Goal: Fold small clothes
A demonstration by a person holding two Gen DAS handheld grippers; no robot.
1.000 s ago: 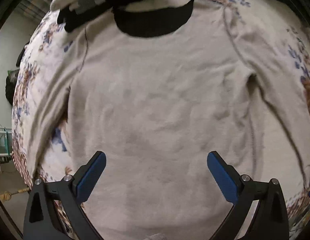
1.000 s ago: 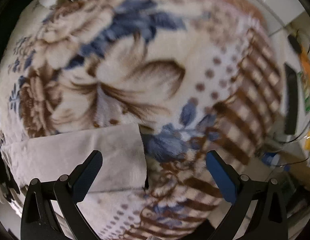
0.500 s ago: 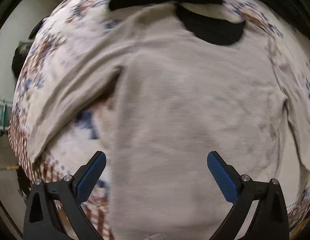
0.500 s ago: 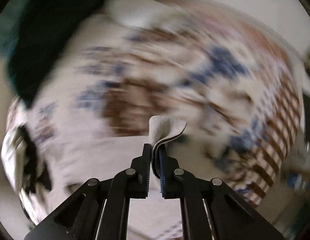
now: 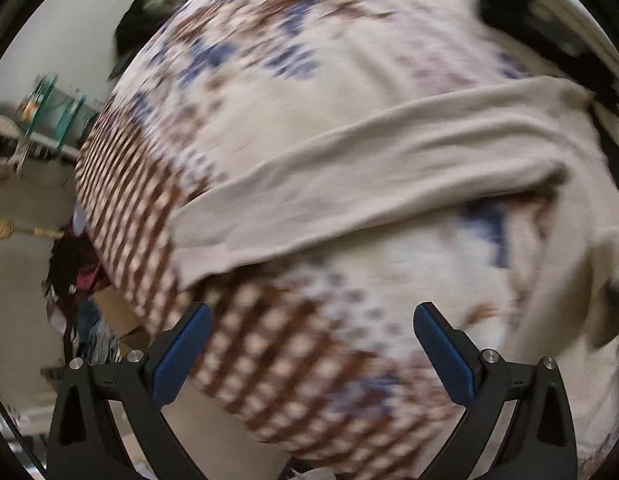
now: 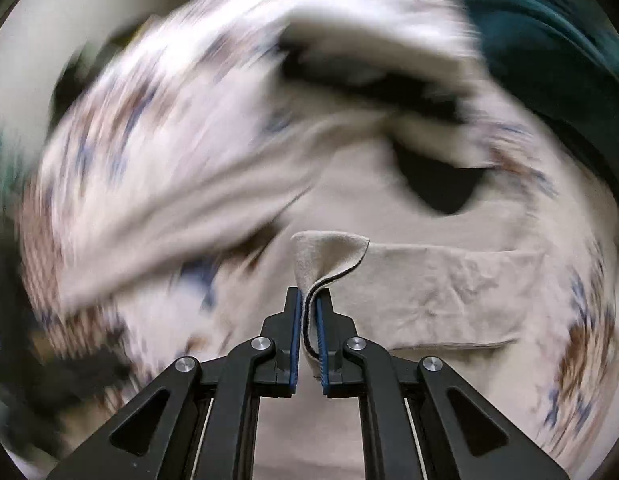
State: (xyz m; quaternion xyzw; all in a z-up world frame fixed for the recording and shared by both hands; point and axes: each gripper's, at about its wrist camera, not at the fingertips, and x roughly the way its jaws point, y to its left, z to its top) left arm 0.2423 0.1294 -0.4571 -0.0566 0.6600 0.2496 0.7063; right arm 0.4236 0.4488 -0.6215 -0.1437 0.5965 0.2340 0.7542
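Observation:
A beige long-sleeved sweater (image 6: 449,216) with a black neck opening (image 6: 441,184) lies flat on a floral blanket. My right gripper (image 6: 308,304) is shut on the cuff of its sleeve (image 6: 441,292), which is drawn across the sweater's body. My left gripper (image 5: 309,344) is open and empty above the blanket's checked border, just short of the cuff end of the other sleeve (image 5: 349,196), which stretches to the upper right.
The floral blanket (image 5: 293,64) covers a bed; its checked edge (image 5: 121,184) drops off at left, with clutter (image 5: 73,272) on the floor beyond. Black-and-white fabric (image 5: 549,20) lies above the sweater. A dark teal cloth (image 6: 549,48) is at upper right.
My right gripper shut on the sleeve cuff and carried it across over the sweater's body. My left gripper, still open, swung left from over the body to the other sleeve.

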